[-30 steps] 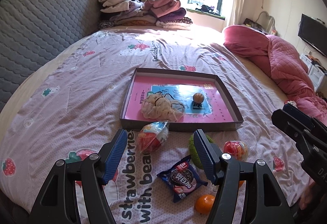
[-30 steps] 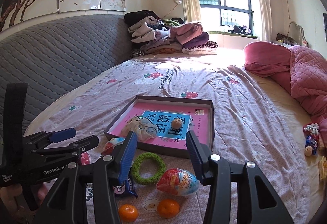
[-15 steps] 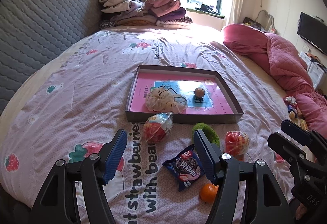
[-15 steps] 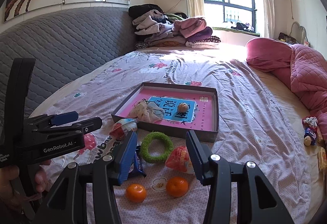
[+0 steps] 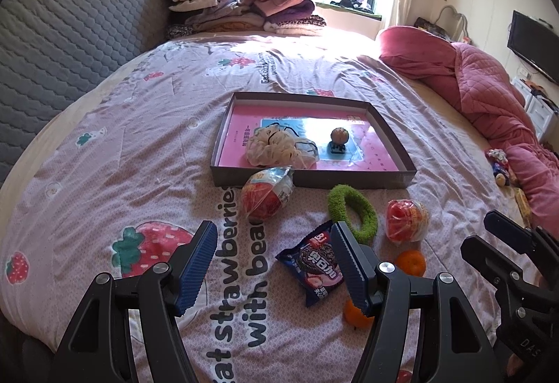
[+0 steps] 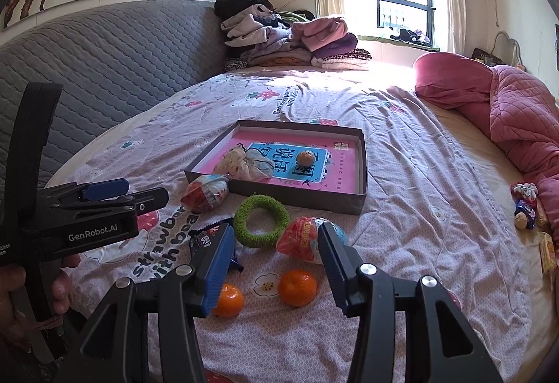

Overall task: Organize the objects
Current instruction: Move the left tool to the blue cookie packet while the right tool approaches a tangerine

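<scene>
Both grippers hung over the bed (image 5: 104,138) with jaws apart, grasping nothing: the left gripper (image 5: 274,260) above the snack bag (image 5: 311,264), the right gripper (image 6: 276,253) above two oranges (image 6: 298,283). Beyond lay a green ring (image 6: 261,220) and two wrapped eggs (image 5: 267,196), just before the tray (image 5: 314,178), which held a mesh pouch (image 5: 276,149) and a small ball (image 5: 340,135).

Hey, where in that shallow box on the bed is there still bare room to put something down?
The shallow grey box with the pink floor is bare along its far strip and its right side beyond the small round brown figure. The near left is taken by the bunched cream mesh bag. In front of the box, by the green fuzzy ring, it is crowded.
</scene>
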The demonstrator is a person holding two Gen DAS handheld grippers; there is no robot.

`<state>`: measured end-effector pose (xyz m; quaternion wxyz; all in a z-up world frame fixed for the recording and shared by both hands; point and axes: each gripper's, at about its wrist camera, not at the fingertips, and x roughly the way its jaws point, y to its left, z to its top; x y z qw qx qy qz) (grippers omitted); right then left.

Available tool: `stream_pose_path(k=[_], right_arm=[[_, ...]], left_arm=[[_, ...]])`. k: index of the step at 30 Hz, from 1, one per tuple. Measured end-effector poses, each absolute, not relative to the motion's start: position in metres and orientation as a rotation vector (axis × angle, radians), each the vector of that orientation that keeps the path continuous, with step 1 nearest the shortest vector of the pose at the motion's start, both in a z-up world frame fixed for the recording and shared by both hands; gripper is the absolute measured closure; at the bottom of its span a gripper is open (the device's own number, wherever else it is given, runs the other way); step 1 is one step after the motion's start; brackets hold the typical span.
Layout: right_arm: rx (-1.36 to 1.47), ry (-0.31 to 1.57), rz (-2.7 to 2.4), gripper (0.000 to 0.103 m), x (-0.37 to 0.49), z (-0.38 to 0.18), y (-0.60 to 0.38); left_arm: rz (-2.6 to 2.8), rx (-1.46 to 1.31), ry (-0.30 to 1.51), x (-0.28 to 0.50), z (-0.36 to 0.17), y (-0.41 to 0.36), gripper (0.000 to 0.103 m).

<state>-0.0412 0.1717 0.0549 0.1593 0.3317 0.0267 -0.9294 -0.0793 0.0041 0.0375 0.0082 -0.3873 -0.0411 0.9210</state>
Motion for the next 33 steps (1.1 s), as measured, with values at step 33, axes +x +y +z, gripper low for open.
stream_pose_path(k=[33], right_arm=[[1.065,0.058,-2.654,0.053,-0.051,0.018,0.187]], left_arm=[[2.773,-1.34,-0.153,-0.086,0.002,0.025,0.034]])
